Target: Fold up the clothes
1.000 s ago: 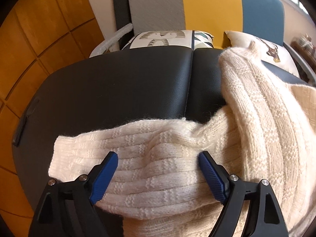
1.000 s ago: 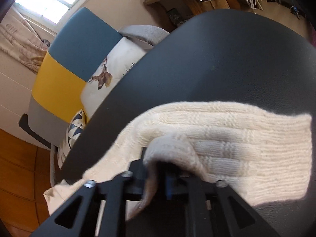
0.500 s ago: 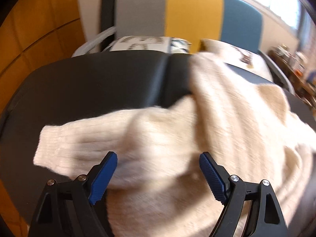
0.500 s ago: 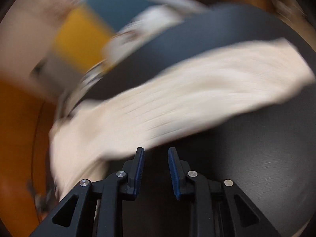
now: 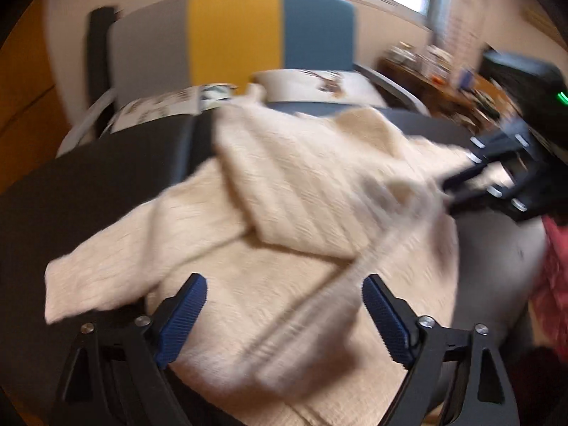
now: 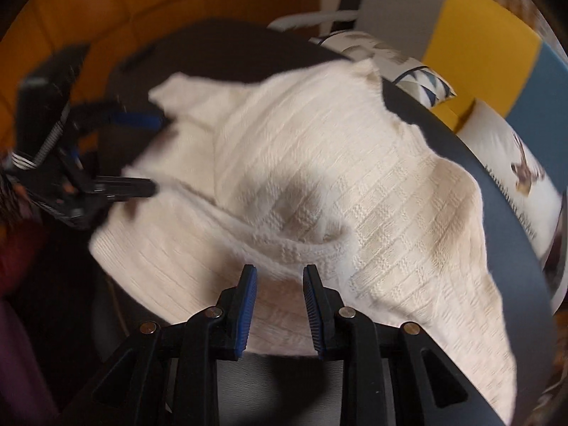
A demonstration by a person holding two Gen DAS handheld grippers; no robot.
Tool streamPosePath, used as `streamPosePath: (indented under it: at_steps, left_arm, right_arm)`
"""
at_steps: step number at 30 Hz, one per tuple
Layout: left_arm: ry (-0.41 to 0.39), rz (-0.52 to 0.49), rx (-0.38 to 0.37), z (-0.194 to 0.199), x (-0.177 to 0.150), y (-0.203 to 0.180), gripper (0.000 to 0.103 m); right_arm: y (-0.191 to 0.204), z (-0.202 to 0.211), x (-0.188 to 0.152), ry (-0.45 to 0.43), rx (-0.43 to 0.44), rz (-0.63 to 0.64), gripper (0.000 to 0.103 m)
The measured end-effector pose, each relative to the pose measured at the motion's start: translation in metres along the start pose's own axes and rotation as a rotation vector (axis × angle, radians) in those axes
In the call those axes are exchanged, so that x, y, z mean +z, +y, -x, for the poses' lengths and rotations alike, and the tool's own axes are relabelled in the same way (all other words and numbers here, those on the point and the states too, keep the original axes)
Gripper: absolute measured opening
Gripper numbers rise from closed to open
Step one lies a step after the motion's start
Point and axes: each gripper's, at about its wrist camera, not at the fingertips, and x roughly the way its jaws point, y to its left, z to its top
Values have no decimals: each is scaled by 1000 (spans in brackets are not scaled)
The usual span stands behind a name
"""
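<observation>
One cream knitted sweater [image 5: 291,213] is the only garment you work on, and it lies on the dark padded surface [image 5: 106,177], spread over most of it. Judging from how it lies, one sleeve [image 5: 117,266] is already folded across the body and a second layer is turned over the middle, so the fold is perhaps half done; the shape is not yet a neat rectangle, and the lower part seems to need one more fold and some smoothing. You hold two grippers. Your left gripper [image 5: 284,316] has its jaws wide apart above the sweater, they have just been opening a little further, and nothing is pressed between them. Your right gripper [image 6: 278,301] has its jaws only a little apart, just above the rolled hem at the near edge; they have just been opening and the pads do not clamp the knit. Behind the surface you have one striped chair [image 5: 248,35] with two printed cushions [image 6: 514,170].
</observation>
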Motion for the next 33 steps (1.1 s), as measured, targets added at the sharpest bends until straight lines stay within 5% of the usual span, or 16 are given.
streamPosePath:
  at_steps: [6,10,13,14,28,32,33]
  left_arm:
    - [106,-76,-23,-23,-14,-14,90]
    - [127,-35,-71,-24,-16,-20,48]
    - [122,-75,-33,-18,-15,-31,19]
    - [117,-78,-43,-14,-14,-33,17]
    - [85,-69,-128,12,-11,-62,15]
    - [86,-79,-152,6,-16,-78,15]
    - [89,-90,-143,3,-17,-83,15]
  right_arm:
    - [5,-12,-2,65,-67,119,27]
    - [0,-20,-3,80,-85,95,25]
    - [-4,-20,-8,68,-97,46,9]
    - [-5,-16,-12,55,-98,25,7]
    - [-40,53,-84,-179,-164,-297,1]
    - [-29,63,-96,-238,-61,-283,4]
    - [-19,64,-91,-257,-52,-251,12]
